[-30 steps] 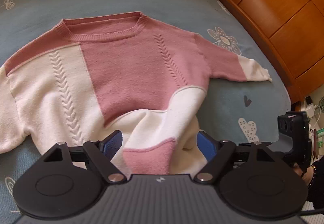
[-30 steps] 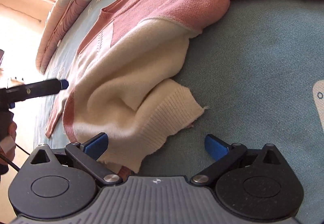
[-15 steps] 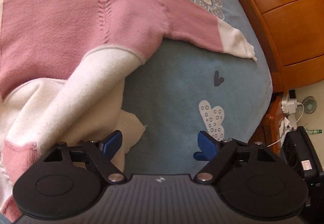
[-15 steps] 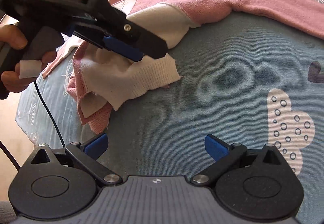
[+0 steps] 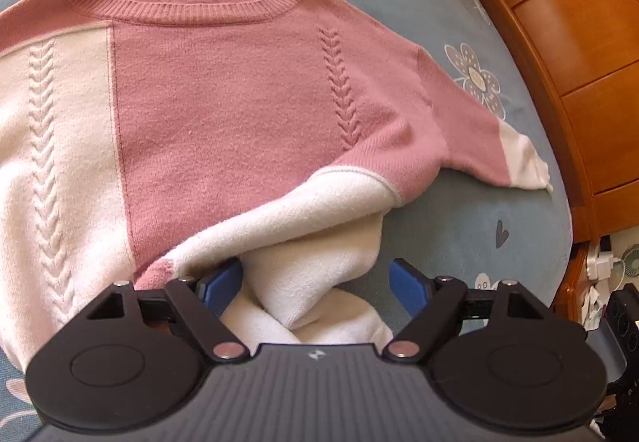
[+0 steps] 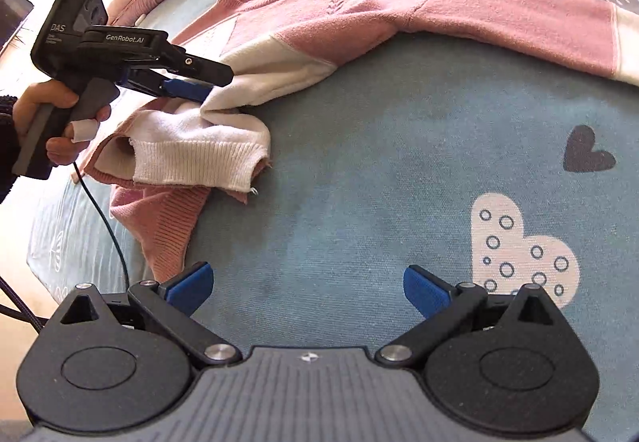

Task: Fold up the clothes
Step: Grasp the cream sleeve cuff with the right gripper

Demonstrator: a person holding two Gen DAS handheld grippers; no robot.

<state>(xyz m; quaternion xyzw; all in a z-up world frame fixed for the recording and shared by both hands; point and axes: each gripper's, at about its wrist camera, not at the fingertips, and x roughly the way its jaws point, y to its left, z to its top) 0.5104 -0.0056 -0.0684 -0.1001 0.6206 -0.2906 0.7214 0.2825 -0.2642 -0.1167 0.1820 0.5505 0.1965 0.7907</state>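
The left gripper (image 5: 315,282) tilts steeply down, jaws wide, straddling a bunched white fold of the sweater (image 5: 223,110) spread on the bed (image 6: 399,202). The right gripper (image 6: 307,288) hangs wide and empty above bare sheet beside the hem.

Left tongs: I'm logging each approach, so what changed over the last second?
The left tongs swung away to the sleeve side, then came back down onto the sweater's bunched white hem, which now lies between their open jaws, not gripped. The right tongs stayed open over bare bedsheet; the sweater lies rumpled as before.
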